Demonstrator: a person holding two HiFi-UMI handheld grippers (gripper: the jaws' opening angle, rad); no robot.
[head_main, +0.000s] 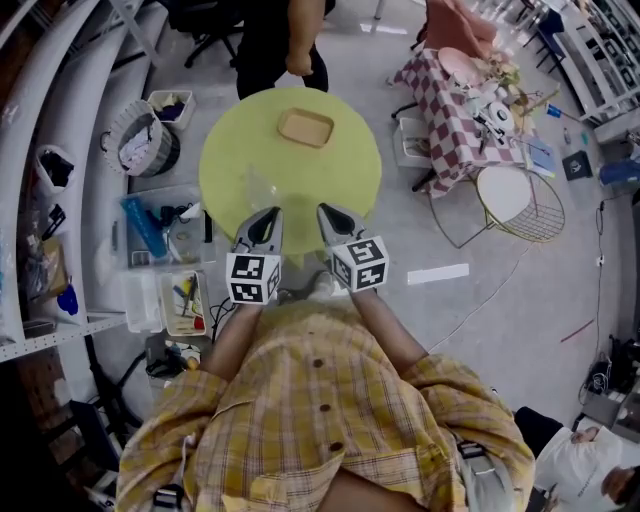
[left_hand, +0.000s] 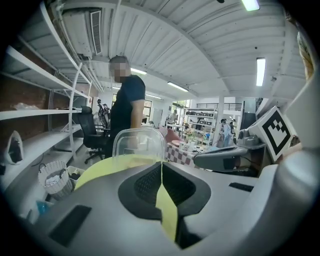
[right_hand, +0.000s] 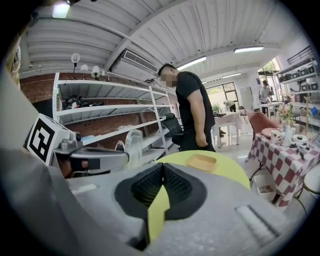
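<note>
Both grippers hover over the near edge of the round yellow-green table (head_main: 340, 160). The left gripper (head_main: 270, 214) and the right gripper (head_main: 326, 211) are each clenched on nothing. Just ahead of the left one stands what looks like a clear plastic cup (left_hand: 139, 143). Farther off lies a tan tray (head_main: 305, 127), with a person (right_hand: 192, 107) standing behind it.

Two grippers, the left gripper (head_main: 270, 214) and the right gripper (head_main: 326, 212); one round yellow bench (head_main: 345, 175); on it one tan tray (head_main: 306, 127) and one clear cup (head_main: 258, 188); one standing person (head_main: 280, 40) beyond.
</note>
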